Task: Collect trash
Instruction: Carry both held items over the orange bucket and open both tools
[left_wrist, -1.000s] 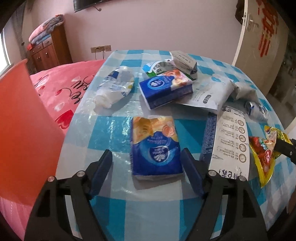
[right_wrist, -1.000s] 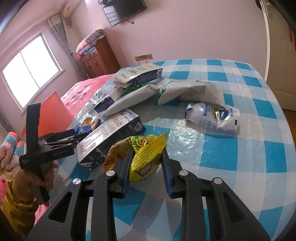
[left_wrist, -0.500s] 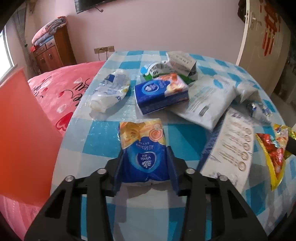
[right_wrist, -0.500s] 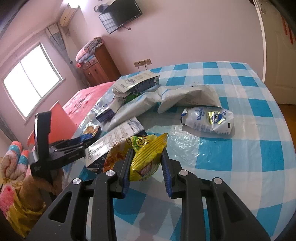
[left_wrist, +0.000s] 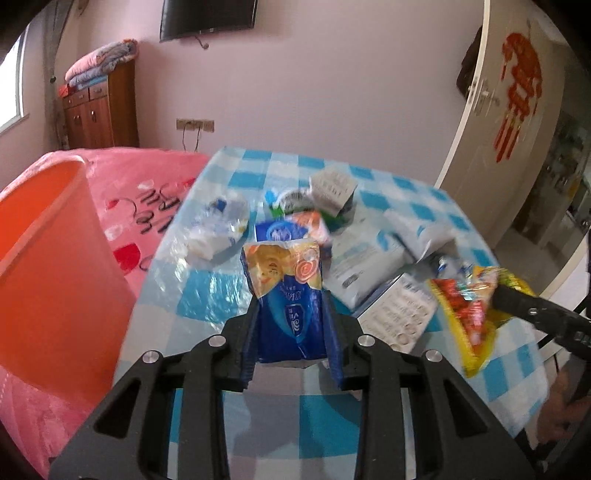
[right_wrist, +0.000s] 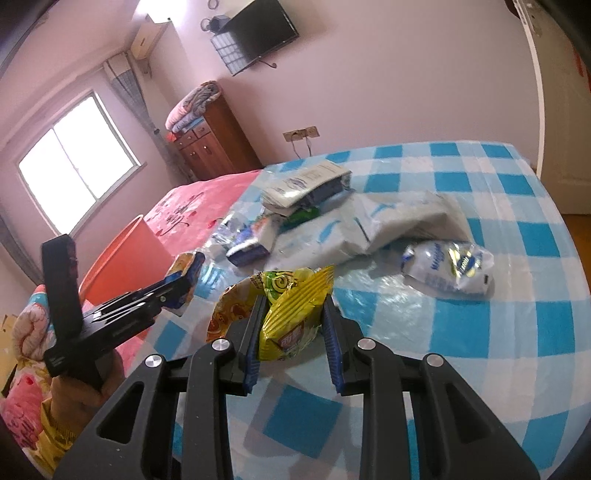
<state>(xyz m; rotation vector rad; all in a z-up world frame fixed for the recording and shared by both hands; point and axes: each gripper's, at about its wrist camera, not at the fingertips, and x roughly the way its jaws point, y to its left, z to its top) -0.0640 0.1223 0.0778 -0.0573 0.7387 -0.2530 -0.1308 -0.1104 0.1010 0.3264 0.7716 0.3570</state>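
Left wrist view: the left gripper (left_wrist: 291, 328) has its jaws clamped on the blue tissue pack (left_wrist: 286, 295), clear of the tabletop (left_wrist: 280, 424), while the right gripper (right_wrist: 291, 332) pinches the yellow snack wrapper (right_wrist: 295, 314); best carry both steadily left over the orange bin (left_wrist: 55, 266) before letting go.

Pale lilac walls (right_wrist: 388, 74) enclose a bedroom lit by daylight from a window (right_wrist: 77, 162) with a drawn-back curtain (right_wrist: 129, 99). A flat television (right_wrist: 258, 33) hangs high on the wall, above a brown wooden cabinet (right_wrist: 218, 147) topped with folded blankets (right_wrist: 188, 110). A bed under a pink cover (left_wrist: 147, 184) stands beside the blue-and-white checked worktop (right_wrist: 517, 314), and a white door (left_wrist: 509, 122) carries a red paper ornament (left_wrist: 517, 88).
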